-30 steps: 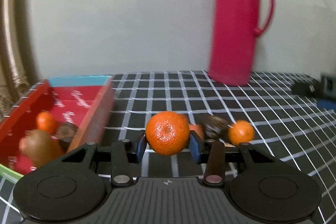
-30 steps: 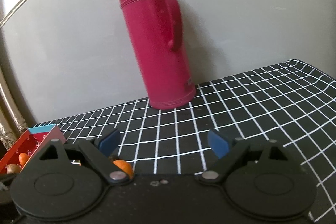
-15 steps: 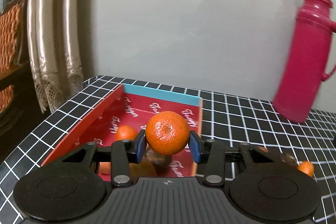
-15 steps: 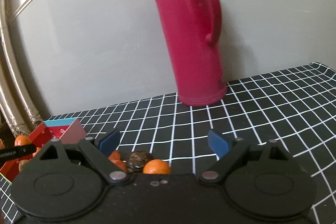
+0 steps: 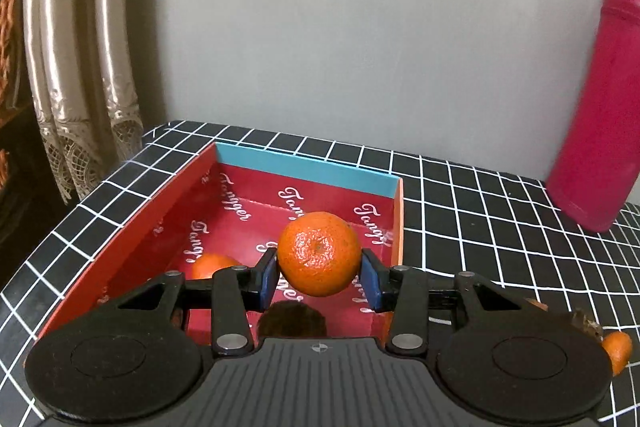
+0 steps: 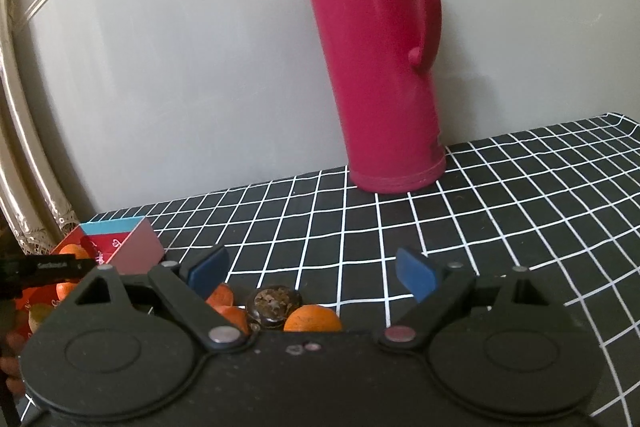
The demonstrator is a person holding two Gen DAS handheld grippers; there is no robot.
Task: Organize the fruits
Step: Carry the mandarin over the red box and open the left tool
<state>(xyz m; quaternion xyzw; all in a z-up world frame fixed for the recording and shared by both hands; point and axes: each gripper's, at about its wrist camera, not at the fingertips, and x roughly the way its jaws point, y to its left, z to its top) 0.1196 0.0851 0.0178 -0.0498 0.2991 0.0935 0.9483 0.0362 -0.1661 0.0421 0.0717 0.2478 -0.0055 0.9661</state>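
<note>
My left gripper (image 5: 319,277) is shut on an orange mandarin (image 5: 319,253) and holds it above the open red box (image 5: 168,211). Another mandarin (image 5: 212,265) and a dark brown fruit (image 5: 291,319) lie in the box. My right gripper (image 6: 310,271) is open and empty above loose fruit on the table: mandarins (image 6: 313,319) and a dark brown fruit (image 6: 273,303). The box also shows at the left of the right wrist view (image 6: 138,249). A mandarin (image 5: 618,349) lies on the table right of the box.
A tall crimson thermos (image 6: 380,59) stands at the back by the wall; it also shows in the left wrist view (image 5: 600,115). The table has a black cloth with a white grid (image 6: 500,211). Curtains (image 5: 76,67) hang past the table's left edge.
My left gripper has carried the mandarin left, from above the loose fruit to over the red box. My right gripper has shifted left and stayed open.
</note>
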